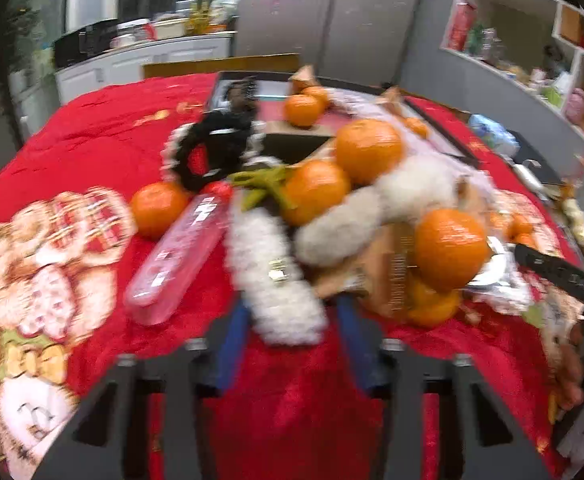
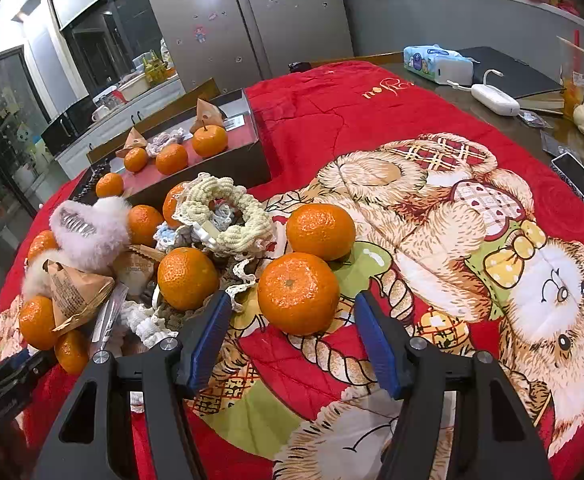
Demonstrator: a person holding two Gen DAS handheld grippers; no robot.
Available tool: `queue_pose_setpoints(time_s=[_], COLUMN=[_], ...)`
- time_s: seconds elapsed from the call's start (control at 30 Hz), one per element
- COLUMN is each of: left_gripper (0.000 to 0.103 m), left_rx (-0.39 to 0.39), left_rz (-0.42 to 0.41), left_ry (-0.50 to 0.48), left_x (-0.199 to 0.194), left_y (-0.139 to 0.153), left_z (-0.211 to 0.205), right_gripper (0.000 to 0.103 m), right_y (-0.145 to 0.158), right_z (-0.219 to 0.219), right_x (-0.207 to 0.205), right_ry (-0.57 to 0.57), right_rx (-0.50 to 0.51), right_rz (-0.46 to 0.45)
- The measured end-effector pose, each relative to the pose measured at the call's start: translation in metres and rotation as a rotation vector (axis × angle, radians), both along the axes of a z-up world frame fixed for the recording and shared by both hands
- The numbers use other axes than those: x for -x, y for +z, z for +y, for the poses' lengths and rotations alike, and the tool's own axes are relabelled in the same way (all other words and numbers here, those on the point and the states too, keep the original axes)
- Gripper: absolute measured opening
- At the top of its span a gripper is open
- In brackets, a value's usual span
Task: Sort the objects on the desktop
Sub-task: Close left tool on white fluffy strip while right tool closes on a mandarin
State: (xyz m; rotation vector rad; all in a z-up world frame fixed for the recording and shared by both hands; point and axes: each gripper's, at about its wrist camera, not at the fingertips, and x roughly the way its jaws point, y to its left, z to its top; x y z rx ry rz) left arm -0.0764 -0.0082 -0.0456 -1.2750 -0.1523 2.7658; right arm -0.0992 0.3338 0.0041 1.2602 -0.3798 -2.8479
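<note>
Two tools are working over a worktop (image 2: 548, 128) draped in a red blanket (image 1: 92, 128) with a teddy-bear print.

Seen along the left tool (image 1: 294, 308), a lone orange (image 1: 158, 208) sits farthest left on the blanket. A clear pink case (image 1: 172, 260) lies tilted just beside it, and a black scrunchie (image 1: 208, 152) lies behind the two. In the middle lies a white fluffy band (image 1: 276, 280). Its near end is between the blue pads (image 1: 232, 344), and as far as the blur lets me judge, the left tool is clamped on it. To the right is a heap of oranges, a pale furry thing and brown paper packets.

Seen along the right tool (image 2: 294, 300), the same heap fills the left side. It holds a fluffy white hair clip (image 2: 92, 228), a brown paper packet (image 2: 76, 288) and a cream crocheted ring (image 2: 228, 216), with oranges all round. Behind the heap a shallow dark box (image 2: 228, 164) holds three more oranges. In the centre one orange (image 2: 298, 294) sits on the blanket between the right tool's fingertips. The jaws stand apart, with a sliver of cloth showing on each side of the fruit. Another orange (image 2: 320, 226) rests just behind it, nearly touching. Far right, on the bare worktop beyond the blanket, lie a tissue pack (image 2: 438, 62) and a small white device (image 2: 496, 100).
</note>
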Motion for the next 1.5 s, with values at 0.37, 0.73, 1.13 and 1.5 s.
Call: queue_pose_setpoints(time_s=[0.37,0.73,1.13,1.5], left_gripper=[0.033,0.034,0.034,0.030], left_rx=[-0.001,0.041,0.026,0.023], left_rz=[0.007,-0.001,0.002,0.067], left_ry=[0.012,0.010,0.007,0.049], left_x=[-0.004,-0.002,-0.006,-0.035], left_y=[0.001,-0.001,-0.001,0.019], left_z=[-0.003,-0.001,-0.012,-0.022], right_gripper=[0.052,0.041,0.039,0.039], right_y=[0.000,-0.001,0.000,0.010], right_z=[-0.004,-0.001,-0.002,-0.001], right_x=[0.002,0.002,0.002,-0.013], right_ry=[0.004,-0.021,-0.019,-0.046], right_rx=[-0.026,-0.029,-0.035,-0.021], right_rz=[-0.010,-0.013,-0.011,0.045])
